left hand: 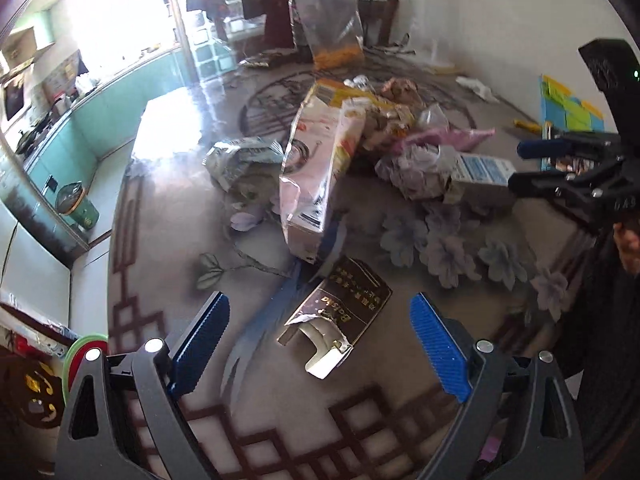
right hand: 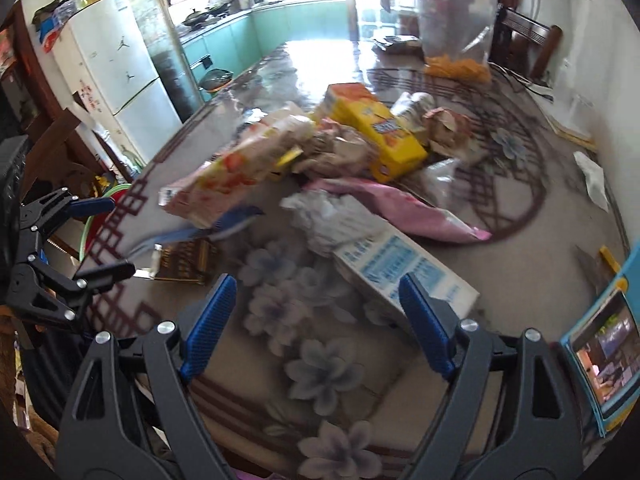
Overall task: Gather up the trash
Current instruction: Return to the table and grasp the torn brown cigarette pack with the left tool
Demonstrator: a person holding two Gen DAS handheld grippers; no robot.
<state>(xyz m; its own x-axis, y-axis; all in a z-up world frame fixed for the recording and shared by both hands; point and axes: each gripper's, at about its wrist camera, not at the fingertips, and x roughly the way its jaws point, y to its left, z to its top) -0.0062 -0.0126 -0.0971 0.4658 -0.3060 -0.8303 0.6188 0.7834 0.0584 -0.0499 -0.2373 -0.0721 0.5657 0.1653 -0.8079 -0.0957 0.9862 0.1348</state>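
Trash lies piled on a flowered table (left hand: 168,208). A flat dark brown box (left hand: 338,316) lies just ahead of my open, empty left gripper (left hand: 320,344), between its blue pads. A long pink-white carton (left hand: 312,176), crumpled paper (left hand: 240,156) and a pink wrapper (left hand: 448,138) lie further on. My right gripper (right hand: 316,320) is open and empty, its right pad beside a blue-white carton (right hand: 404,268). A yellow box (right hand: 380,128), the pink wrapper (right hand: 404,208) and the pink-white carton (right hand: 236,168) lie beyond. The right gripper (left hand: 532,164) also shows in the left wrist view, the left gripper (right hand: 112,236) in the right wrist view.
A clear plastic bag (left hand: 328,20) with orange contents stands at the table's far end. A tablet in a blue case (right hand: 604,352) lies at the right edge. A wall runs along the right. A fridge (right hand: 116,68) and kitchen counter are to the left.
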